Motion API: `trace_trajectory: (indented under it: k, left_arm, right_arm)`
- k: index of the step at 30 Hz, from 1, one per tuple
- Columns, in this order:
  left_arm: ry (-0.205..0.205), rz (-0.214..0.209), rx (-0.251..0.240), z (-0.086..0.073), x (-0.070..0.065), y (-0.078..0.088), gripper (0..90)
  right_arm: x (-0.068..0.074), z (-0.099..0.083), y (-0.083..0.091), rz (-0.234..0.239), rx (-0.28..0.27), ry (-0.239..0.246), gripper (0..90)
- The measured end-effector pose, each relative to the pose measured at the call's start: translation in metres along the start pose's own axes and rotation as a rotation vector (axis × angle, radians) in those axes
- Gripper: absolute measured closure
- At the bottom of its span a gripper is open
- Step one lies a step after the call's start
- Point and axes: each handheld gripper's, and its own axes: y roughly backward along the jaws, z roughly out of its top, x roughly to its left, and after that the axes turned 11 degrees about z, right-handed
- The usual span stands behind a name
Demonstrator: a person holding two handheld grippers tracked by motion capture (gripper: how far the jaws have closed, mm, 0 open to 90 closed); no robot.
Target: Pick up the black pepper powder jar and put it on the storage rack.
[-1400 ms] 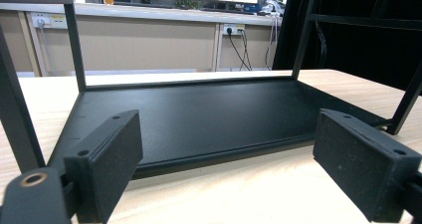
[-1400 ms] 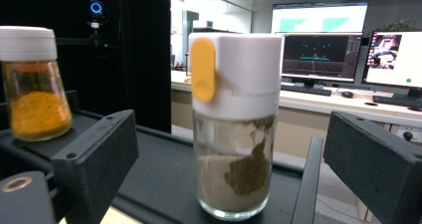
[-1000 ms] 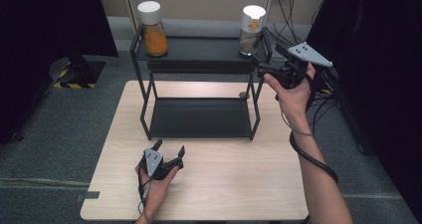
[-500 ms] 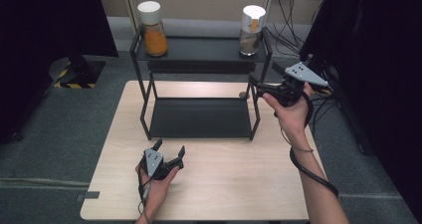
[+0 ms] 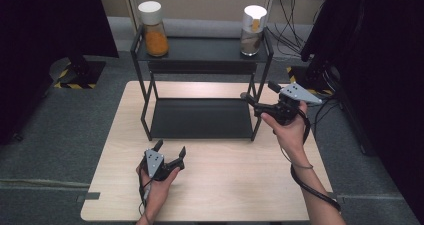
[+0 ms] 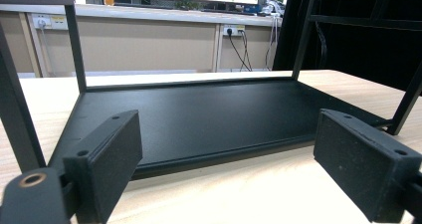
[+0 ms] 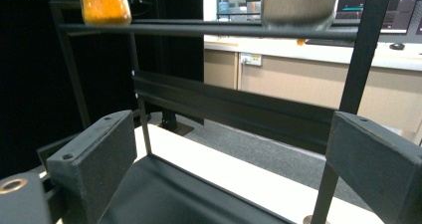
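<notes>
Right tongs [image 5: 256,96], released, sit at the rack's [image 5: 202,65] right post; the brown jar [image 5: 252,30] stands upright above and beyond. Left tongs [image 5: 169,155] released, near surface [image 5: 240,180].

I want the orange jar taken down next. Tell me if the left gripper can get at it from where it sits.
Probably not: the left gripper rests low near the table's front, while the orange jar stands on the rack's top shelf beyond.

two jars [image 5: 153,29] on black rack [image 5: 200,50] — claws apart.
</notes>
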Motion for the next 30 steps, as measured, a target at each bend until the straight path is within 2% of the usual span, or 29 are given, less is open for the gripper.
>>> trace_trajectory:
  k: [6,13,30]
  left_arm:
    - [0.0,-0.001,0.0,0.0,0.001,0.0,11.2]
    - [-0.007,0.001,-0.002,0.0,-0.001,0.0,11.2]
    - [-0.003,0.001,-0.004,-0.001,0.0,0.0,11.2]
  right_arm:
    - [-0.002,-0.017,0.005,0.008,0.016,-0.03,6.6]
    - [-0.004,-0.034,0.009,0.008,0.027,-0.042,6.5]
    - [0.002,-0.072,0.02,0.018,0.085,-0.078,6.5]
